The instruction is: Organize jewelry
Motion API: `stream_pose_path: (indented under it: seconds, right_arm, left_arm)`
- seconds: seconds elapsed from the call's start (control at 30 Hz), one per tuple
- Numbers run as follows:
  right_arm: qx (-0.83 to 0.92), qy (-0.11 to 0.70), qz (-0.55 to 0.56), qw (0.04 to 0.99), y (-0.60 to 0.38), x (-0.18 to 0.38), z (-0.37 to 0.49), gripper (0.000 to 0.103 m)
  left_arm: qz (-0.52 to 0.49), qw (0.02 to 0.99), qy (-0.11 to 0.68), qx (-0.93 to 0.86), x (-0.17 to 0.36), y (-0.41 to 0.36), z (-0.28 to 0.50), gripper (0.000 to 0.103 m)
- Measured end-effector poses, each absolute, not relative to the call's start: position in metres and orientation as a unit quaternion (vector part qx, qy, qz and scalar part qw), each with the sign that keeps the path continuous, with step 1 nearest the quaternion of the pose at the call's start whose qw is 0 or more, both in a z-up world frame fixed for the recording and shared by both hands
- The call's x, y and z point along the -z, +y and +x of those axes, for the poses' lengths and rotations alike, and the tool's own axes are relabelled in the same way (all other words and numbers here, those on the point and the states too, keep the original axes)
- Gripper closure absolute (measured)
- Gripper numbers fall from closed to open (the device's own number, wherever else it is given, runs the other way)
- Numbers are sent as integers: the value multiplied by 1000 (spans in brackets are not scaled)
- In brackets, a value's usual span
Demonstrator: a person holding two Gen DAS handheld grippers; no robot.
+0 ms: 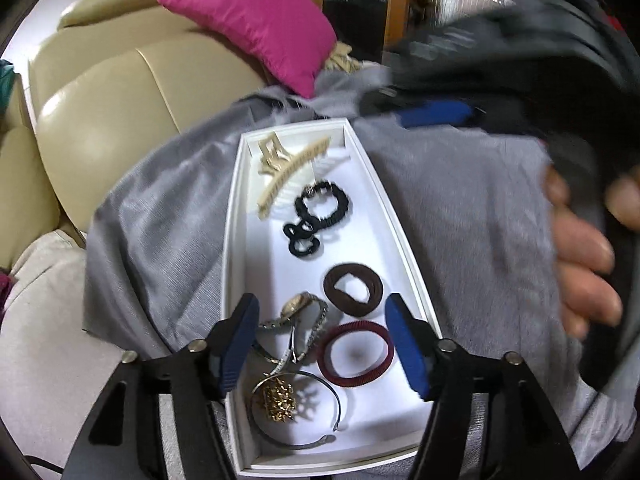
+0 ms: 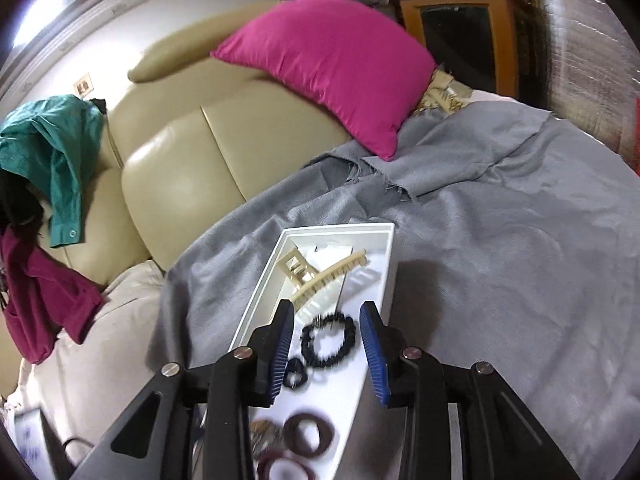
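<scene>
A white tray (image 1: pixel 400 216) lies on a grey cloth (image 1: pixel 460 200). It holds a beige hair claw (image 1: pixel 288 172), a black scrunchie (image 1: pixel 322 206), a small black hair tie (image 1: pixel 302 242), a brown hair tie (image 1: pixel 354 289), a dark red band (image 1: pixel 355 354), a watch (image 1: pixel 298 312), a thin bangle (image 1: pixel 304 412) and a gold brooch (image 1: pixel 278 398). My left gripper (image 1: pixel 320 344) is open over the watch and red band. My right gripper (image 2: pixel 329 354) is open above the black scrunchie (image 2: pixel 329 344), near the claw (image 2: pixel 316 280) in the tray (image 2: pixel 384 248).
A beige leather sofa (image 2: pixel 192 152) with a pink cushion (image 2: pixel 332 64) stands behind. Green and magenta clothes (image 2: pixel 52 152) hang on its left. A wooden cabinet (image 2: pixel 460 32) is at the back. The right hand and gripper body (image 1: pixel 580 240) fill the left wrist view's right side.
</scene>
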State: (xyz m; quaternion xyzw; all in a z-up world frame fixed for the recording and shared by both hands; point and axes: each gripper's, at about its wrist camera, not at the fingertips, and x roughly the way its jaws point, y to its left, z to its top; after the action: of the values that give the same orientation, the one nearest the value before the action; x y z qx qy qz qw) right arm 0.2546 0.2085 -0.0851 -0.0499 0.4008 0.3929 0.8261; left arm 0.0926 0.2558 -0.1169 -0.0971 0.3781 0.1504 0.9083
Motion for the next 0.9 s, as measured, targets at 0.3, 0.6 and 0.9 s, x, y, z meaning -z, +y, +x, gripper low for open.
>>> stream_pose_path:
  seconds: [0.3, 0.6, 0.9]
  right_arm:
    - [-370, 389, -41, 843, 137, 51, 183, 65]
    - [-359, 368, -28, 858, 93, 10, 119, 65]
    - [-349, 305, -14, 886, 58, -48, 41, 40]
  left_arm:
    - [-75, 917, 341, -192, 80, 251, 65, 22]
    - [-55, 924, 298, -235, 8, 234, 17, 12]
    - [-59, 927, 244, -278, -59, 228, -42, 8]
